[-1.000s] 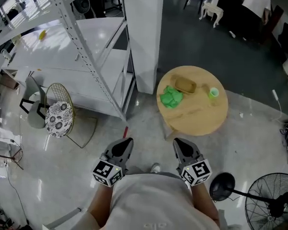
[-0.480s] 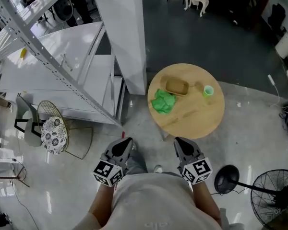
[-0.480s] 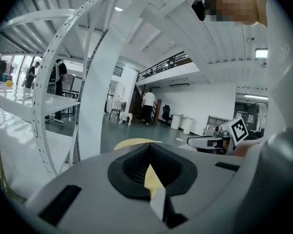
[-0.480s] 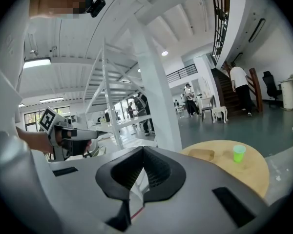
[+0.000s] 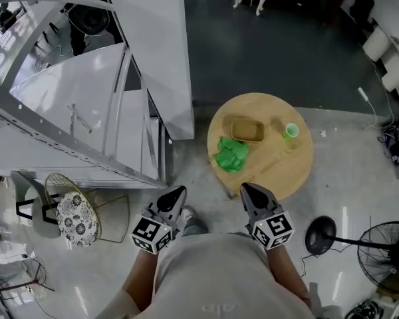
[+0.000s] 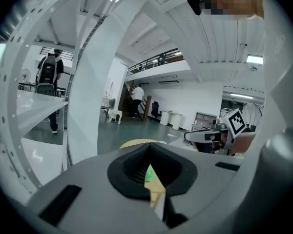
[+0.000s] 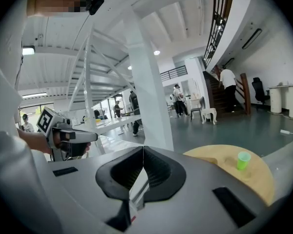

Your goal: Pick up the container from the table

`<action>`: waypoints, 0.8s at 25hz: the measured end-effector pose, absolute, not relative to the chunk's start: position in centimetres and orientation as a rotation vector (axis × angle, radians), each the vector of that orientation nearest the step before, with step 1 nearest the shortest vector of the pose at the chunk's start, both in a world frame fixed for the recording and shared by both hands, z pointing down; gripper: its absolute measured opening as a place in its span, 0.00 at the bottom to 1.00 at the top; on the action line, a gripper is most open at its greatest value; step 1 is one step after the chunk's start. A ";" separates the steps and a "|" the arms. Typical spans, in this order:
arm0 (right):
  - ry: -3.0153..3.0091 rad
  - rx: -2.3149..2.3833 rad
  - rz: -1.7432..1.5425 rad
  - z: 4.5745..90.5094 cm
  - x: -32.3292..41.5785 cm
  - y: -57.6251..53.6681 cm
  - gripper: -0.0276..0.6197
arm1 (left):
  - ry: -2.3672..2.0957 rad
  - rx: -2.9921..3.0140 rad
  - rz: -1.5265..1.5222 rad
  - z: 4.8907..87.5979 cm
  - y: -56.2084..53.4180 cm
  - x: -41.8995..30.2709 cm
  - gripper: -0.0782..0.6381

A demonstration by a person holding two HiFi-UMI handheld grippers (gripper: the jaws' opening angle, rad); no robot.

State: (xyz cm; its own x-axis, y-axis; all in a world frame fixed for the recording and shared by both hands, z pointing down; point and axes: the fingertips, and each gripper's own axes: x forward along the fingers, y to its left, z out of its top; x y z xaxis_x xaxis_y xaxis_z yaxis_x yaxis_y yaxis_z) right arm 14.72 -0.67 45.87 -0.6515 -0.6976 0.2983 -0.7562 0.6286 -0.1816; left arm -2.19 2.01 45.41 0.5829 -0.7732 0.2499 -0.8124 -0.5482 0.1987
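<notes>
A shallow brown container [image 5: 247, 130] rests on the round wooden table [image 5: 279, 171], with a crumpled green cloth [image 5: 231, 155] beside it and a small green cup [image 5: 290, 131] to its right. Held close to the person's body, my left gripper [image 5: 177, 193] and right gripper [image 5: 248, 189] are both short of the table's near edge, jaws together and nothing in them. In the left gripper view the left gripper [image 6: 147, 147] points at the table [image 6: 136, 143]. The right gripper view has the right gripper [image 7: 143, 150] below the cup [image 7: 242, 160] on the table [image 7: 254, 179].
A white pillar [image 5: 156, 52] and a metal shelf rack [image 5: 73, 111] stand left of the table. A wire chair with a patterned cushion [image 5: 76, 216] is at lower left. A floor fan [image 5: 386, 258] and a black round base [image 5: 319, 234] stand at lower right.
The view has advanced toward the table, which now lies closer to both grippers. The shelf rack has slid left and nearer. Both grippers keep the same shut pose before the body.
</notes>
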 end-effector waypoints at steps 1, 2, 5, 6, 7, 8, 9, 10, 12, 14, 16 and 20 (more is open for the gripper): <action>-2.637 1.226 0.435 46.0 14.2 -1.3 0.08 | -1.275 2.540 0.196 45.4 1.3 -2.7 0.13; -2.624 1.254 0.437 46.1 13.7 -1.9 0.08 | -1.252 2.556 0.201 45.4 0.7 -3.2 0.13; -2.580 1.325 0.451 46.8 12.4 -3.6 0.08 | -1.191 2.597 0.227 45.6 -0.9 -4.7 0.13; -2.564 1.345 0.455 47.2 12.1 -4.1 0.08 | -1.175 2.606 0.238 45.7 -1.3 -5.1 0.13; -2.551 1.361 0.459 47.5 11.9 -4.5 0.08 | -1.165 2.613 0.247 45.7 -1.7 -5.5 0.13; -2.539 1.373 0.465 47.8 11.6 -5.0 0.08 | -1.160 2.616 0.252 45.8 -2.0 -5.9 0.13; -2.529 1.380 0.471 48.0 11.4 -5.5 0.08 | -1.159 2.617 0.256 45.8 -2.3 -6.4 0.13; -2.520 1.383 0.477 48.3 11.2 -5.9 0.08 | -1.161 2.615 0.259 45.9 -2.5 -6.8 0.13; -2.505 1.377 0.478 48.7 10.9 -6.8 0.08 | -1.175 2.597 0.254 46.0 -3.0 -7.5 0.13; -2.487 1.374 0.468 49.3 10.8 -7.9 0.08 | -1.194 2.570 0.246 46.2 -3.4 -8.1 0.13; -2.456 1.380 0.467 50.2 11.1 -9.3 0.08 | -1.212 2.547 0.252 46.5 -3.9 -8.5 0.13; -2.386 1.371 0.497 52.5 11.9 -13.0 0.08 | -1.257 2.503 0.265 46.5 -5.7 -9.3 0.13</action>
